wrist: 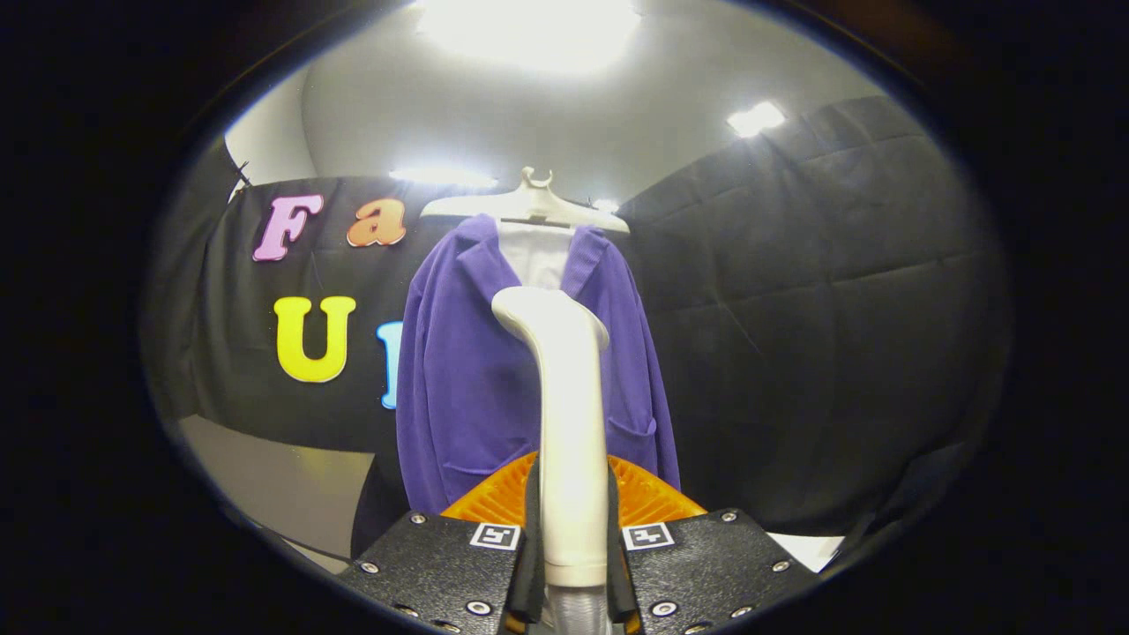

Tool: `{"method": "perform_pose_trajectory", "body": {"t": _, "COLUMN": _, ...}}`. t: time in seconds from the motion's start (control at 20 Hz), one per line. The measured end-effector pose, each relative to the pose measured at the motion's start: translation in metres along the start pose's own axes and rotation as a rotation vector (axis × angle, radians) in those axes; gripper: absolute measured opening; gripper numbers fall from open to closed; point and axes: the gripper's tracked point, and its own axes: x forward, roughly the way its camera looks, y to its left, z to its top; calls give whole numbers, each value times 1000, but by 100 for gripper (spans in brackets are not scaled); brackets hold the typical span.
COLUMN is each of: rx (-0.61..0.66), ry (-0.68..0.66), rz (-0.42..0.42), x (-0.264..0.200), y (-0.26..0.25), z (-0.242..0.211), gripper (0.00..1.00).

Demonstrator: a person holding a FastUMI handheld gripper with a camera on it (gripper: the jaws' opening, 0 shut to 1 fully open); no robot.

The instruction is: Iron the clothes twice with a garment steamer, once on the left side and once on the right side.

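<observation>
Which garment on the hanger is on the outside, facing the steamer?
The purple jacket, hanging open over the white shirt, which shows just at the collar gap. The gripper holds the steamer upright before it.

A purple jacket (pixel 529 370) over a white garment (pixel 534 254) hangs from a white hanger (pixel 527 205).
</observation>
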Motion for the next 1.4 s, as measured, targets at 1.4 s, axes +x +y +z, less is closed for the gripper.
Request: {"method": "perform_pose_trajectory", "body": {"t": 1.4, "rx": 13, "ry": -23, "rz": -126, "x": 155, "y": -43, "z": 35, "gripper": 29}}
